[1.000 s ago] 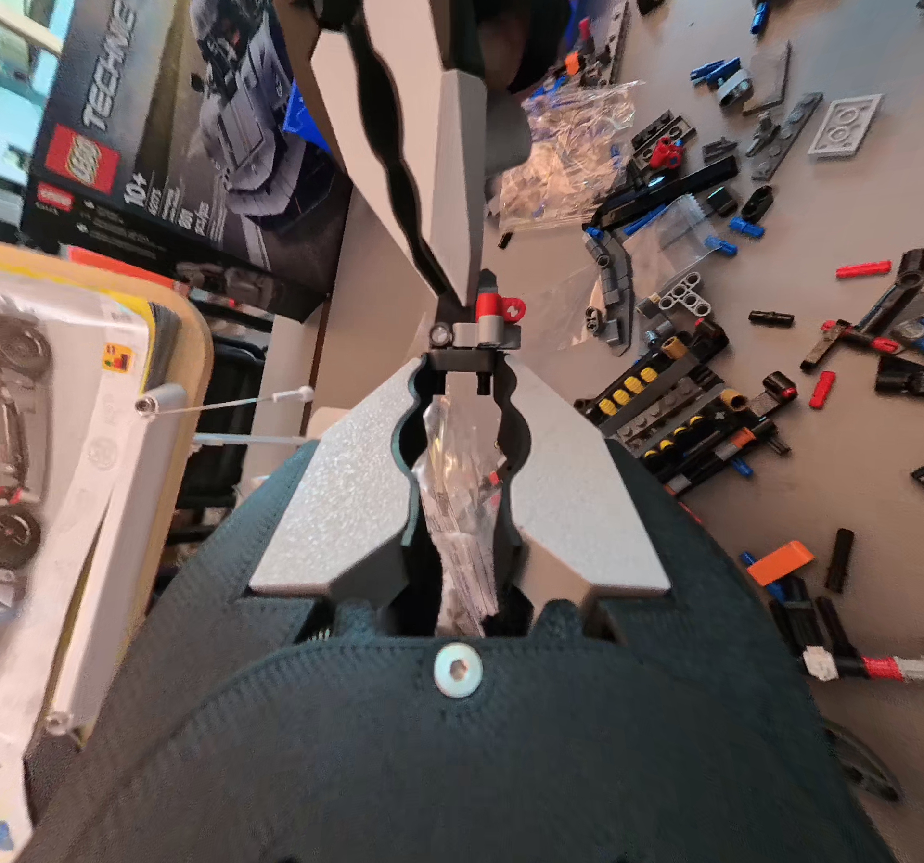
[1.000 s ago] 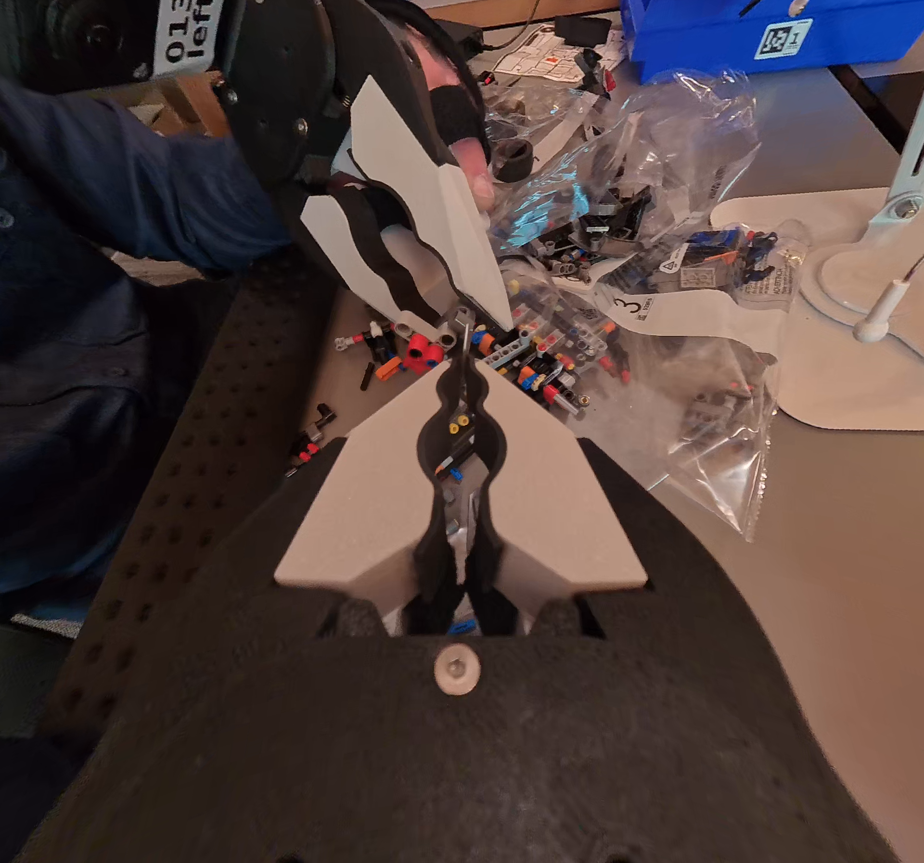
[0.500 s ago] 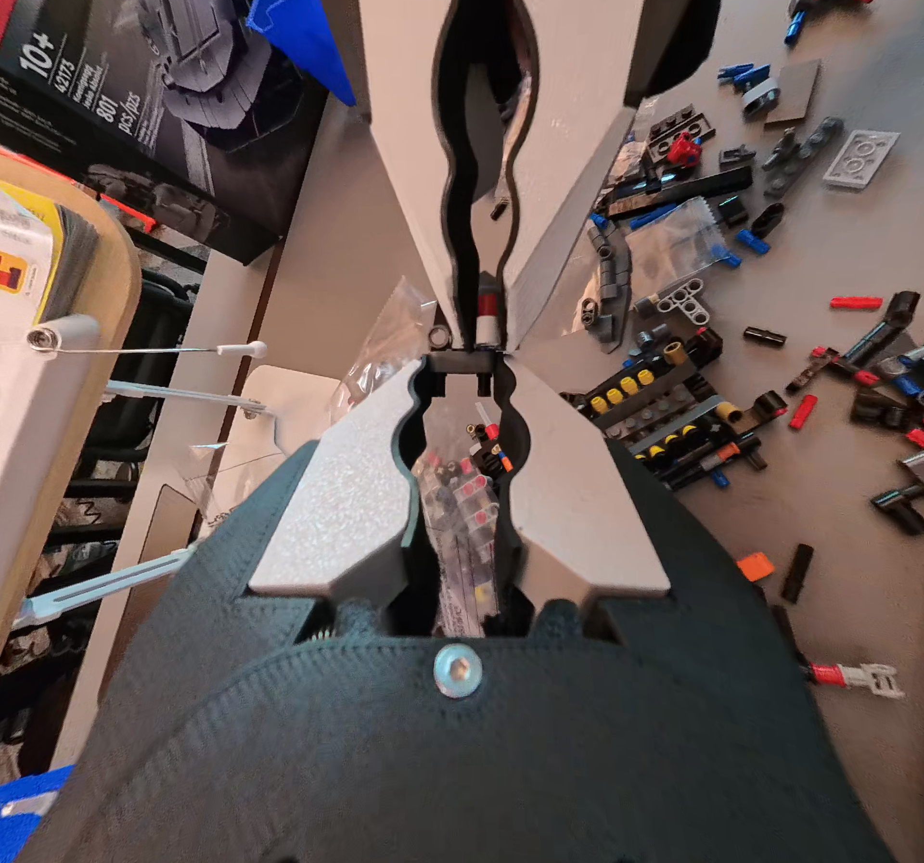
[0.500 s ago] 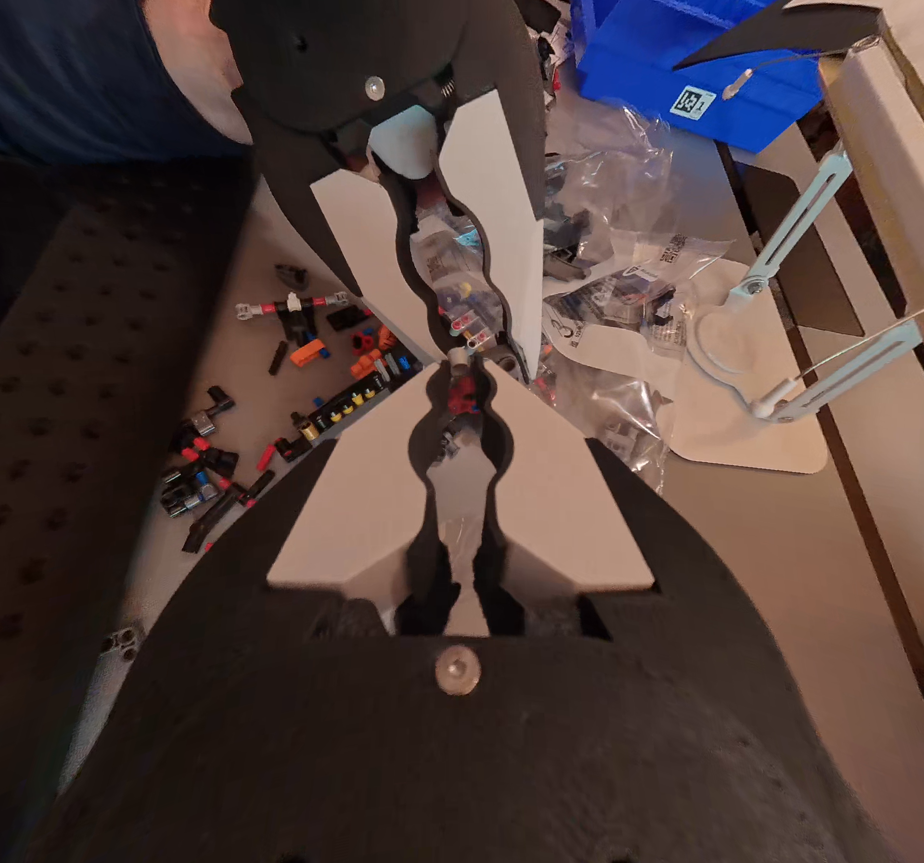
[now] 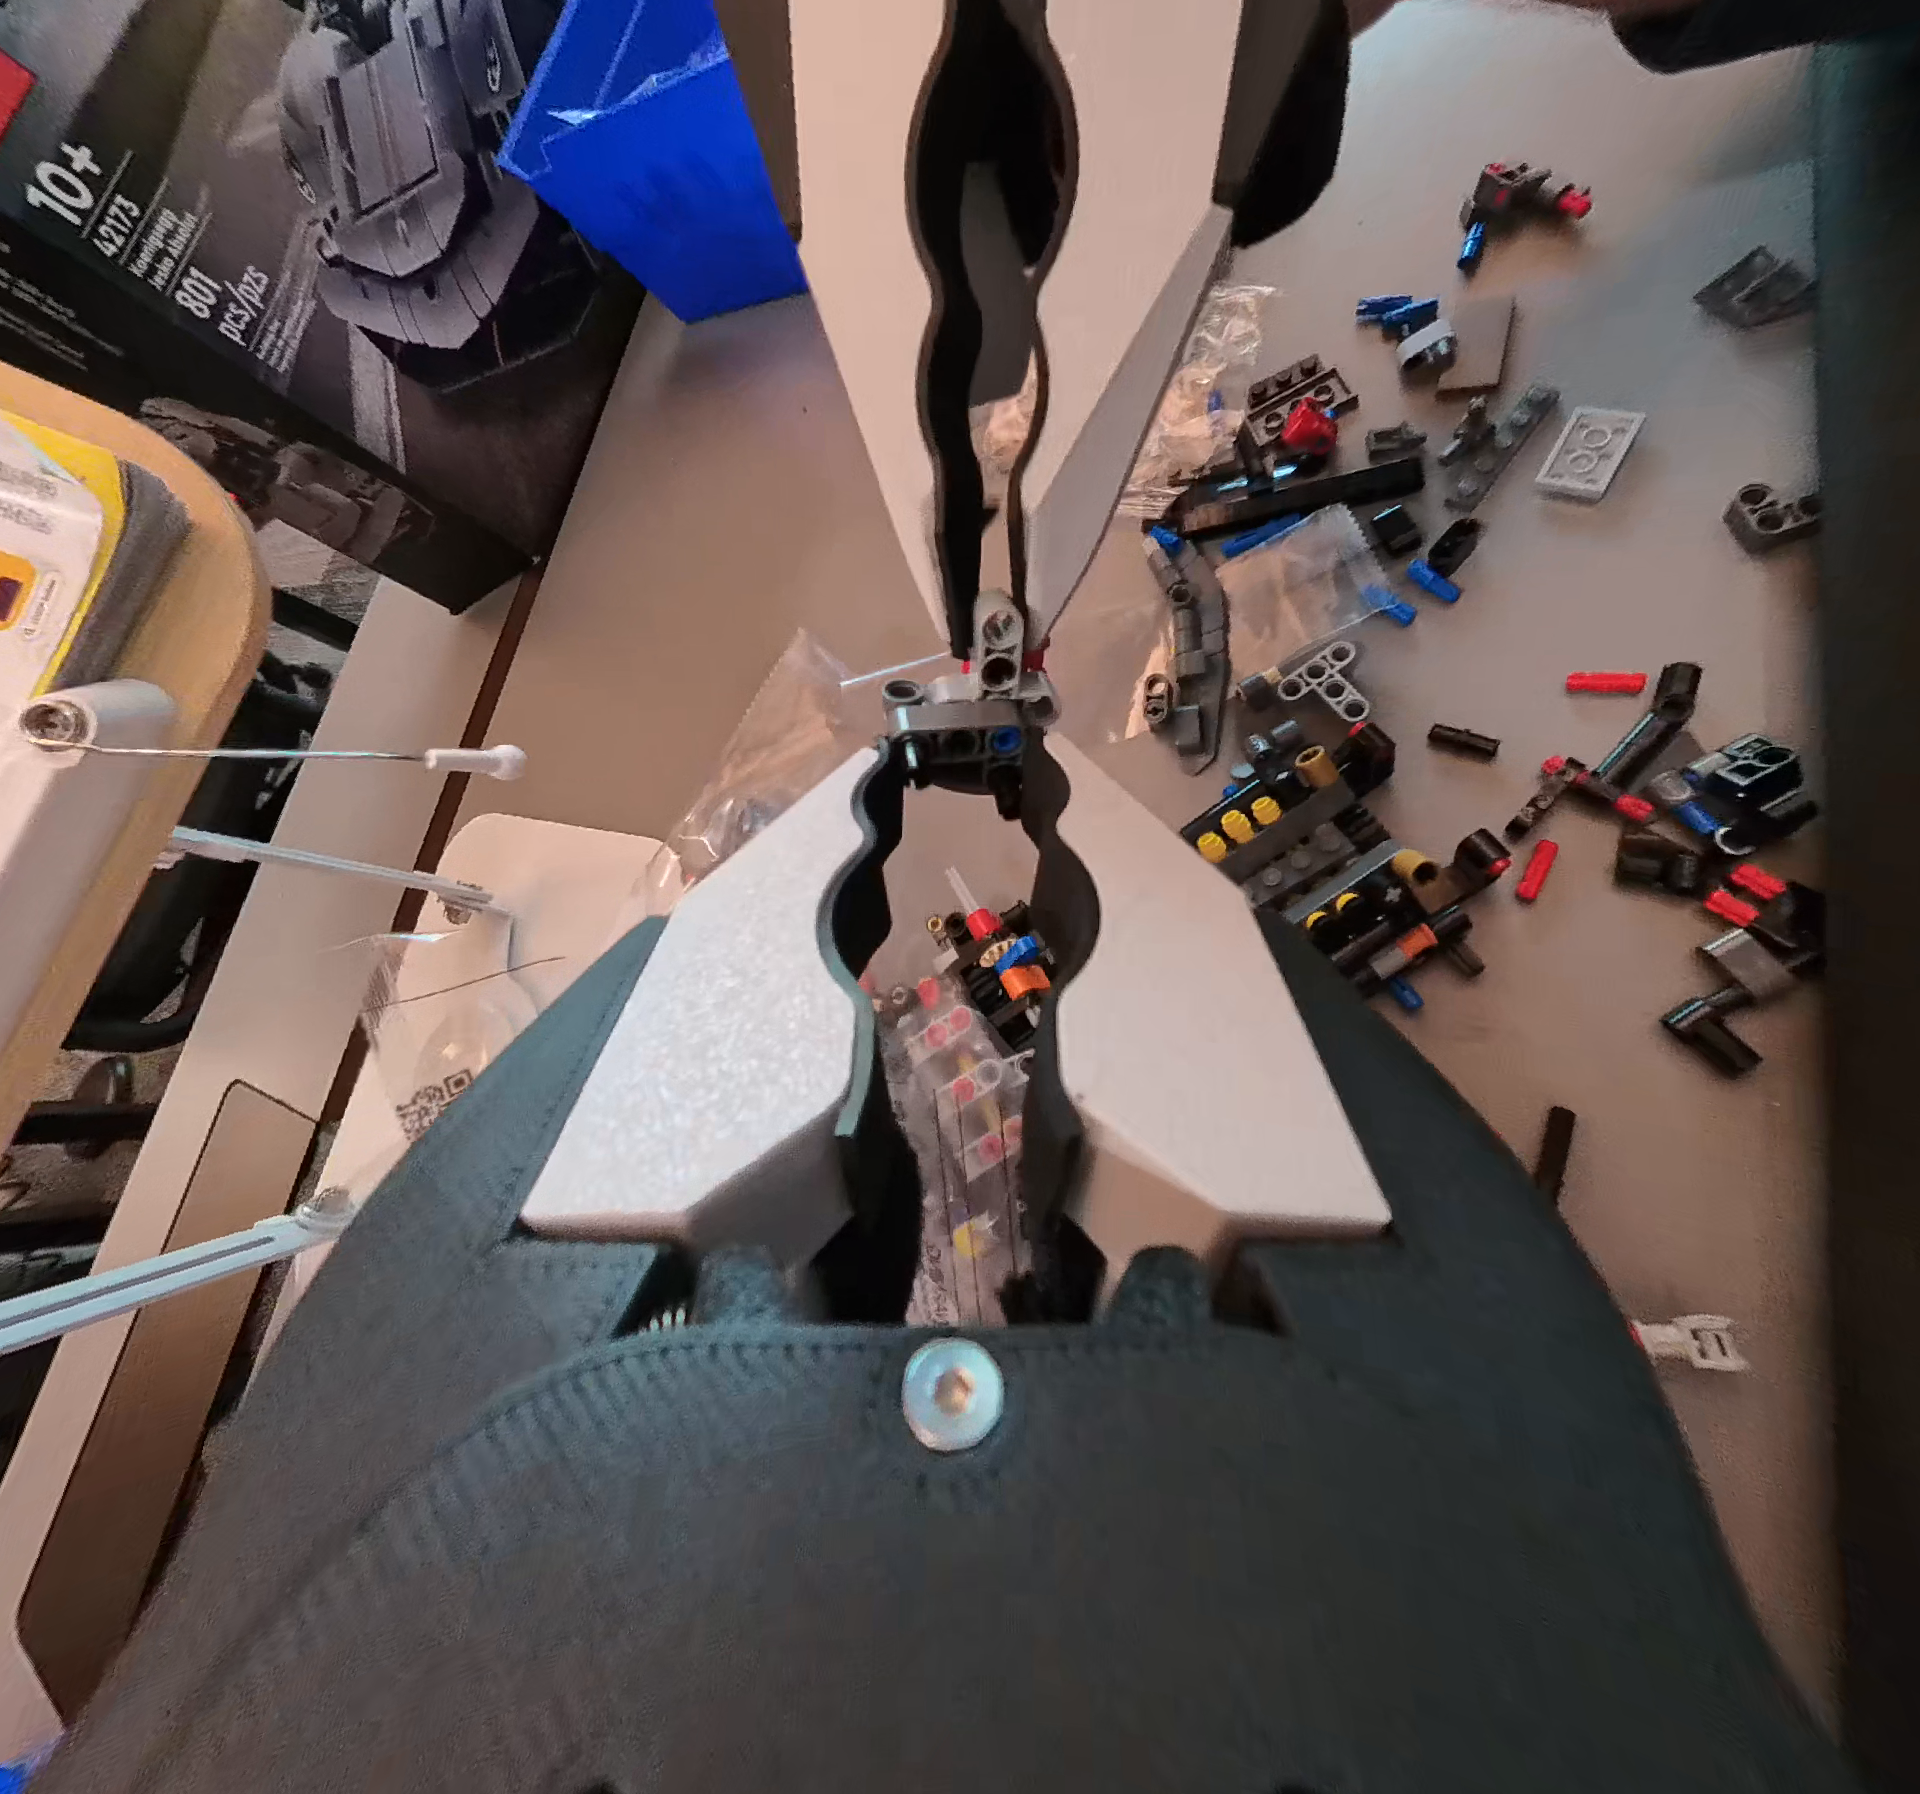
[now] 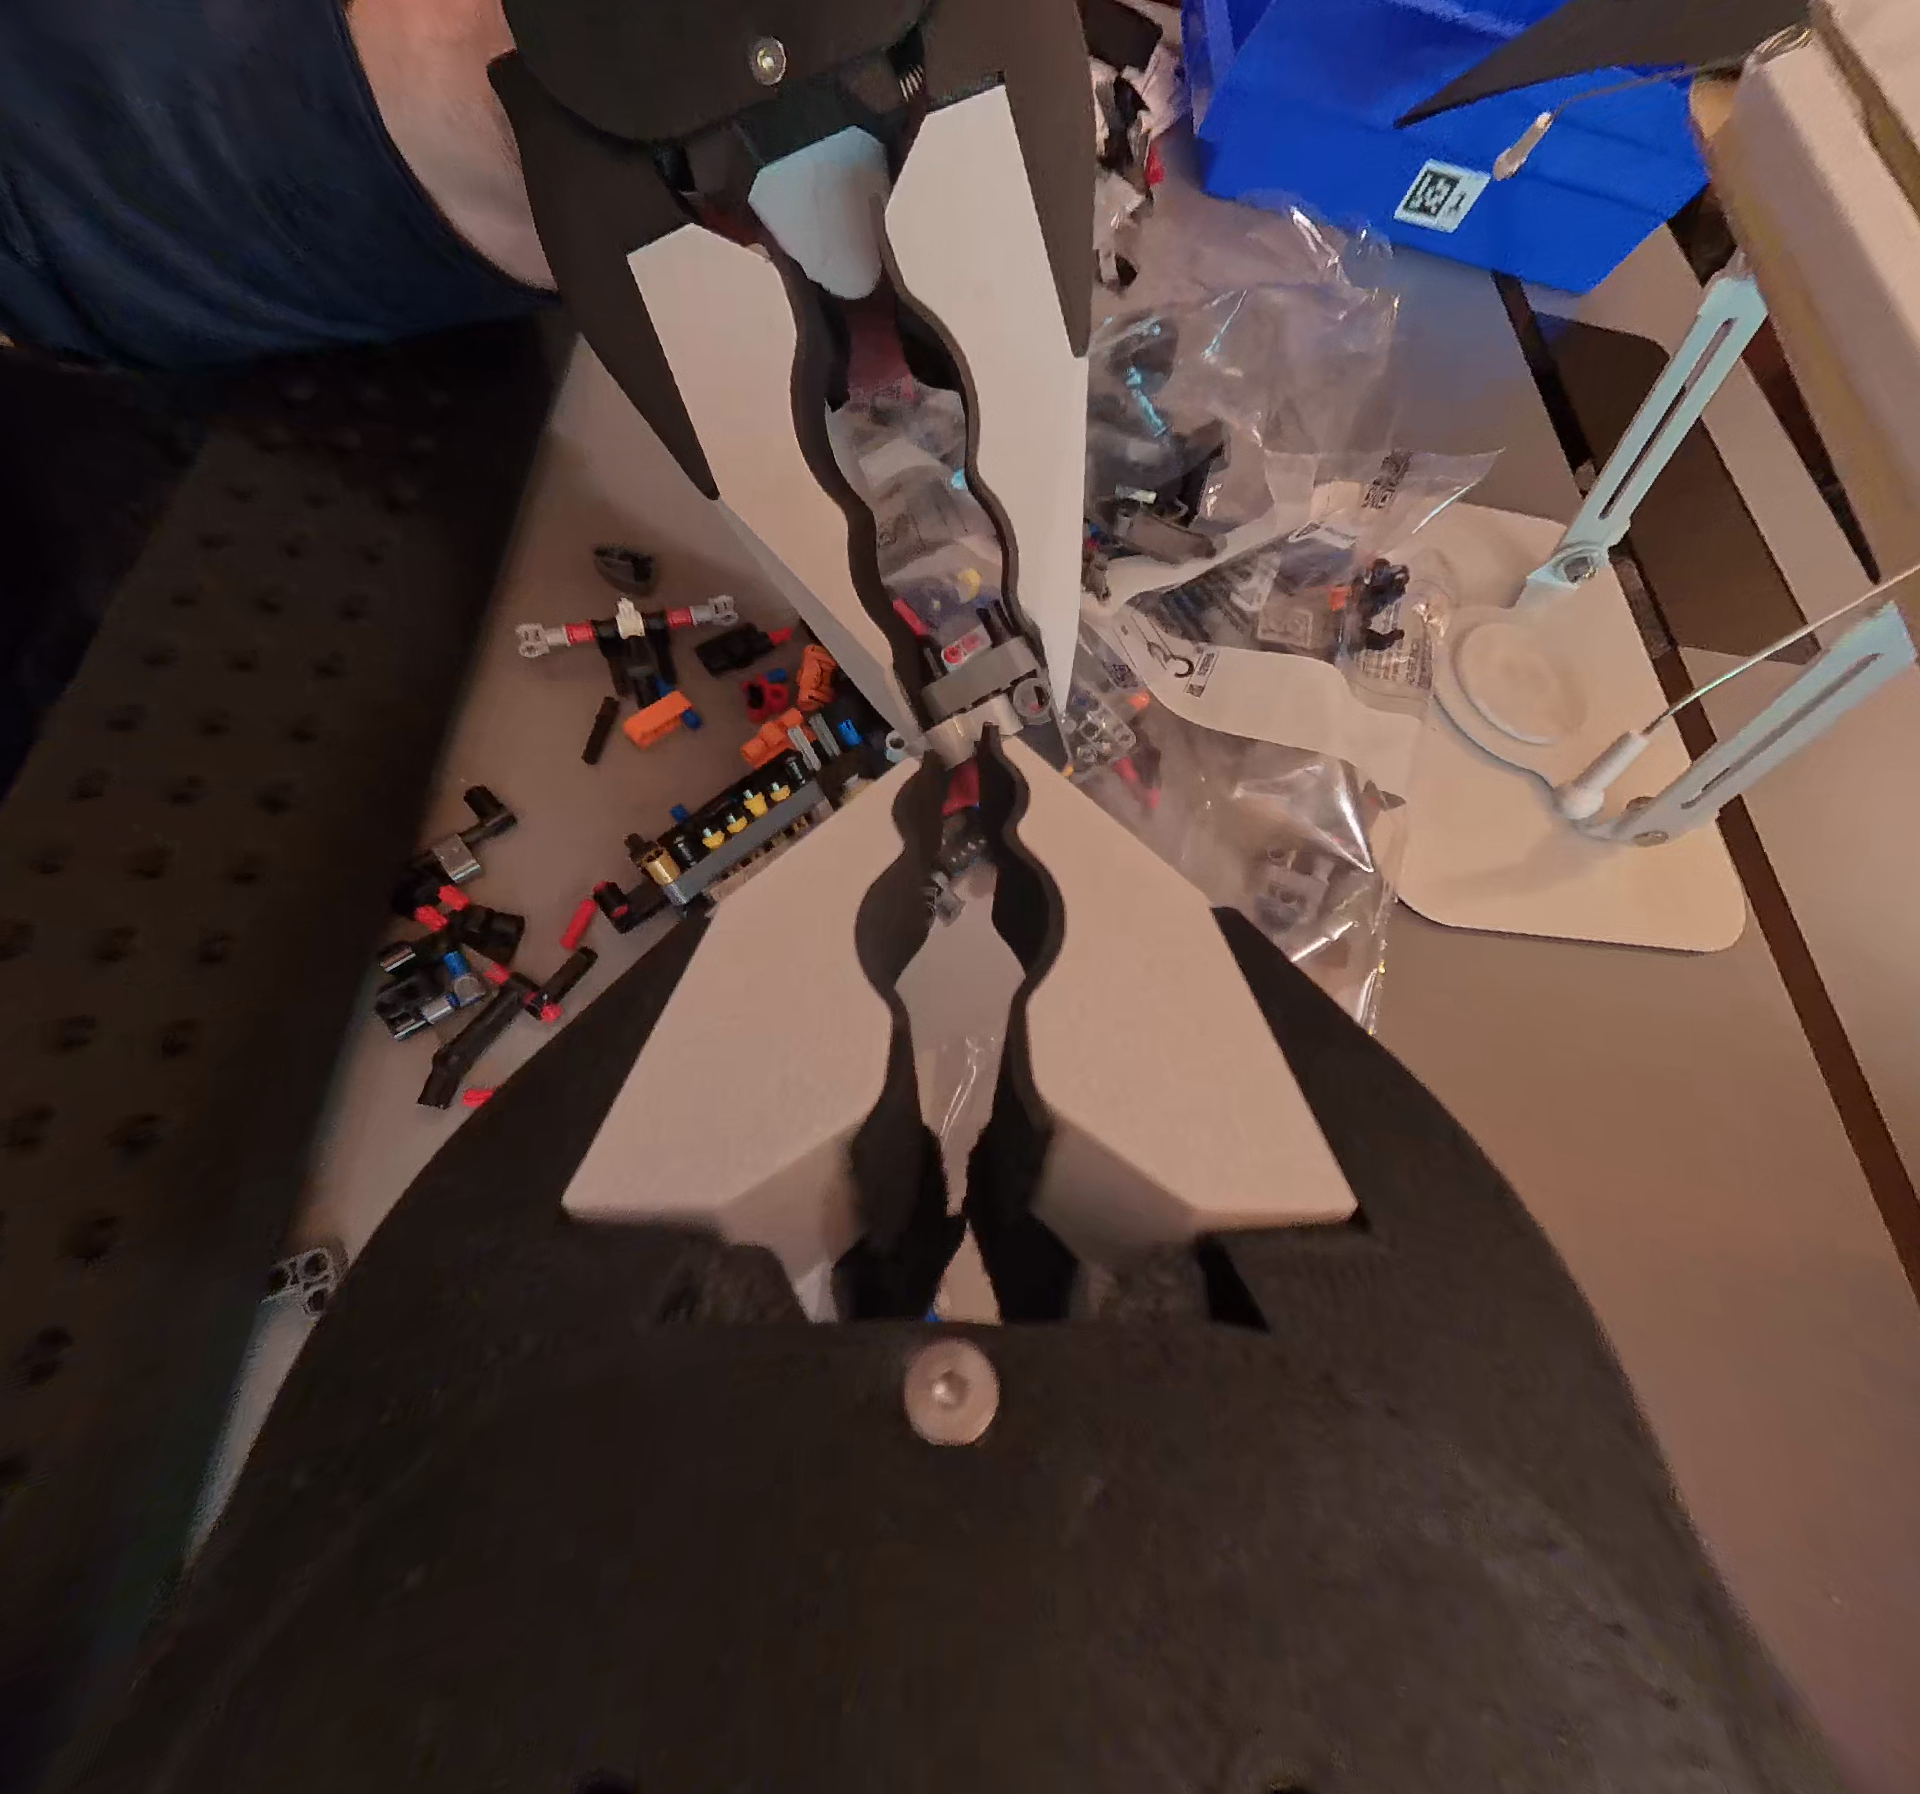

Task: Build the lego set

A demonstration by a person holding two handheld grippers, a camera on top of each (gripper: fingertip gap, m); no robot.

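Note:
My left gripper is shut on a small grey and black lego sub-assembly with a blue pin, held above the table. My right gripper comes in from the top, tip to tip with the left. It is shut on a light grey connector with a red part, which touches the top of the sub-assembly. In the right wrist view my right gripper holds the connector against the sub-assembly in the left gripper. How the parts join is hidden by the fingers.
Loose lego parts and a long black and grey beam with yellow pins lie on the table. Clear parts bags, a blue bin, the set's box, a white stand and a black perforated board surround the work area. Only a small space, under 4 cm, lies between the two pairs of fingers.
The right gripper has swung from a slant at the upper left to straight opposite the left gripper. Both grippers stayed shut and the held parts stayed together.

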